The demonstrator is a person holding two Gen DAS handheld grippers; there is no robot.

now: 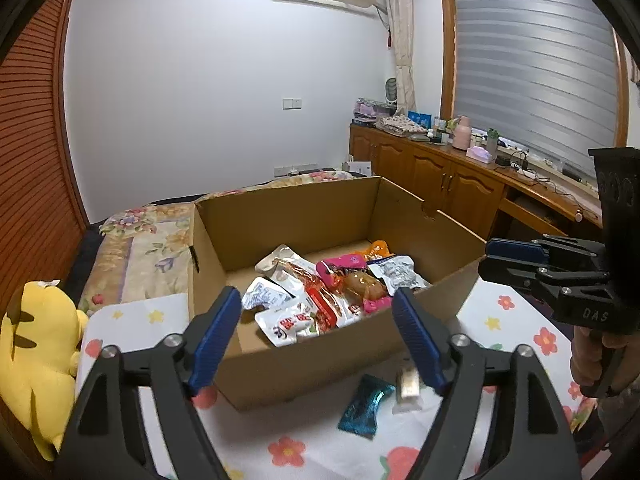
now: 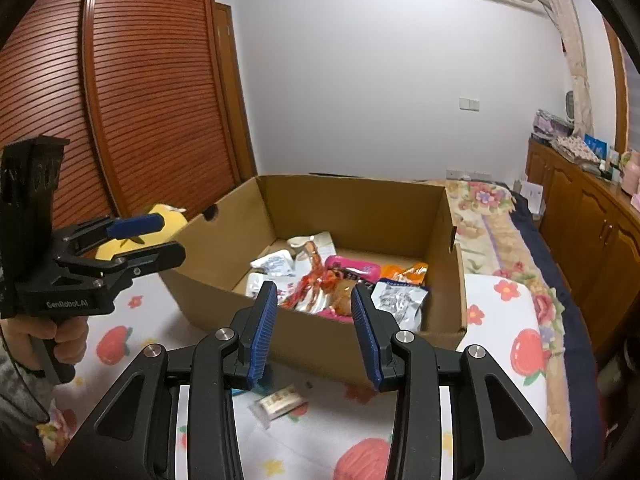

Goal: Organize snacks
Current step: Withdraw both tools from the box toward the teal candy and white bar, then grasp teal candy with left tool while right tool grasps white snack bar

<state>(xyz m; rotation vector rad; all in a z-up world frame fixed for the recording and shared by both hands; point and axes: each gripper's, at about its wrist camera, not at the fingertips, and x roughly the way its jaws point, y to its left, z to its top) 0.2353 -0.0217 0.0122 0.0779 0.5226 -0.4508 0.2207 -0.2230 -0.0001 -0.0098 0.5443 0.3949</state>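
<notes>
- The snack packets (image 1: pixel 320 292) lie in a pile inside the cardboard box (image 1: pixel 280 216).
- A teal packet (image 1: pixel 366 406) and a pale, blurry one (image 1: pixel 408 386), maybe a wrapped biscuit, lie just in front of the box.
- The left gripper (image 1: pixel 318 306) is wide apart and holds nothing.
- The right gripper (image 2: pixel 314 308) is narrower, with nothing in it.

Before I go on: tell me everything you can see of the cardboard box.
The cardboard box is plain brown corrugated card, open-topped, with a handle cutout in one end wall. It stands upright on the flowered cloth, beside a yellow plush toy. Snack packets cover part of its floor. Neither gripper touches it.
</notes>
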